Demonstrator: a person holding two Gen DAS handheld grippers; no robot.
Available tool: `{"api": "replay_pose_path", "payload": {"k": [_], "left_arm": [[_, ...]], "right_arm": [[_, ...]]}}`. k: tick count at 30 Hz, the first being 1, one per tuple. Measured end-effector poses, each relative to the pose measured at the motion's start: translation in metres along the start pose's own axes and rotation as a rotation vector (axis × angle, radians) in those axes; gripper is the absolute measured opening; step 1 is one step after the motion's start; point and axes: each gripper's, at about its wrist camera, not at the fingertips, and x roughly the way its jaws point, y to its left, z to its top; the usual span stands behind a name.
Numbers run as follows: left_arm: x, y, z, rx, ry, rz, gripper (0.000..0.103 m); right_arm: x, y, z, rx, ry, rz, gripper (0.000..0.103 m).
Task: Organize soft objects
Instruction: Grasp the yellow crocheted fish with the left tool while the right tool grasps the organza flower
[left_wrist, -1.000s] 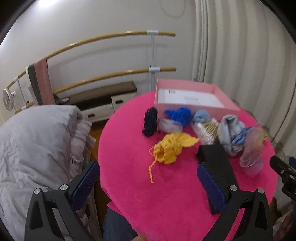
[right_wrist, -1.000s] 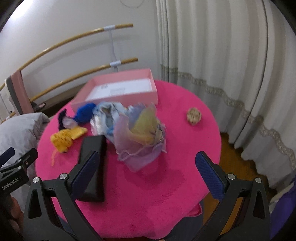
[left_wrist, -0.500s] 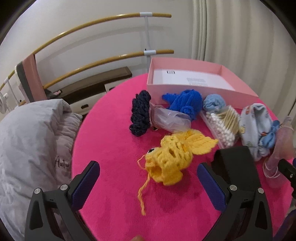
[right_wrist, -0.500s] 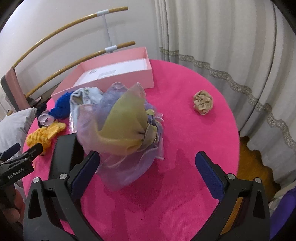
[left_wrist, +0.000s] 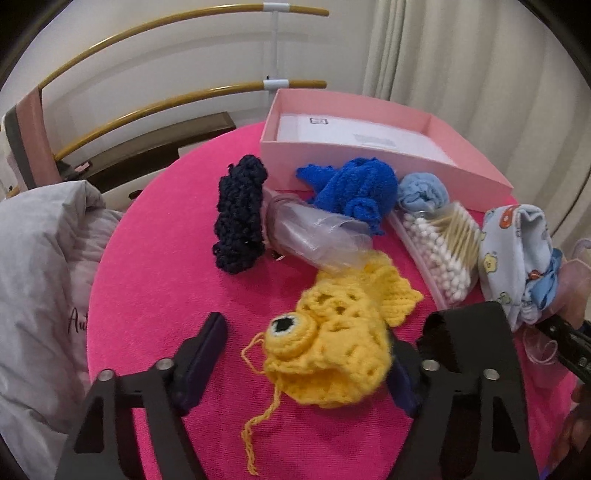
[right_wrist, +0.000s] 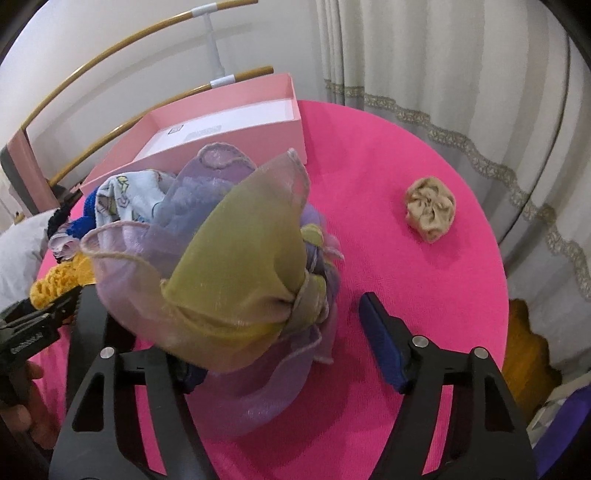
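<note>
A yellow crochet fish (left_wrist: 332, 347) lies on the pink round table (left_wrist: 159, 288), between the fingers of my left gripper (left_wrist: 303, 367). Those jaws are closing; the right pad is at the fish's edge and the left pad stands clear of it. In the right wrist view a sheer purple and olive fabric bundle (right_wrist: 229, 258) sits between the fingers of my right gripper (right_wrist: 284, 360). Its jaws are closing too; the right pad is apart from the fabric and the left pad is hidden behind it. An open pink box (left_wrist: 369, 162) stands at the table's far side.
In front of the box lie a navy crochet piece (left_wrist: 240, 218), a blue knit (left_wrist: 354, 192), a light blue roll (left_wrist: 423, 192), a clear plastic bag (left_wrist: 314, 240), cotton swabs (left_wrist: 439, 251) and a printed cloth (left_wrist: 513, 251). A beige scrunchie (right_wrist: 430, 208) lies apart on the right. A grey duvet (left_wrist: 37, 277) borders the left edge.
Both grippers have come down and forward toward the table. The fish now lies between the left fingers and the sheer bundle between the right ones. Both pairs of jaws have narrowed.
</note>
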Motion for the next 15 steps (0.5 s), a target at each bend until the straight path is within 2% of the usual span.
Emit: {"api": "replay_pose_path", "payload": {"k": [2,3,4,6,10,15], "left_arm": [[0.001,0.0,0.001,0.004,0.001,-0.014,0.054],[0.003,0.0,0.002,0.007,0.003,-0.023,0.046],[0.003,-0.001,0.002,0.009,0.007,-0.028,0.039],[0.003,-0.004,0.002,0.016,0.01,-0.036,0.032],[-0.007,-0.008,0.0,0.026,0.009,-0.04,0.025],[-0.027,-0.003,-0.011,0.016,0.011,-0.061,0.023]], "right_arm": [[0.002,-0.001,0.002,-0.012,-0.008,-0.006,0.052],[0.002,-0.002,0.003,-0.01,-0.012,-0.005,0.039],[0.001,-0.005,0.004,-0.001,-0.012,0.002,0.031],[0.0,-0.011,0.003,0.01,-0.009,0.018,0.024],[-0.011,-0.021,-0.001,0.03,-0.022,0.031,0.023],[-0.03,-0.027,-0.003,0.04,-0.051,0.038,0.023]]}}
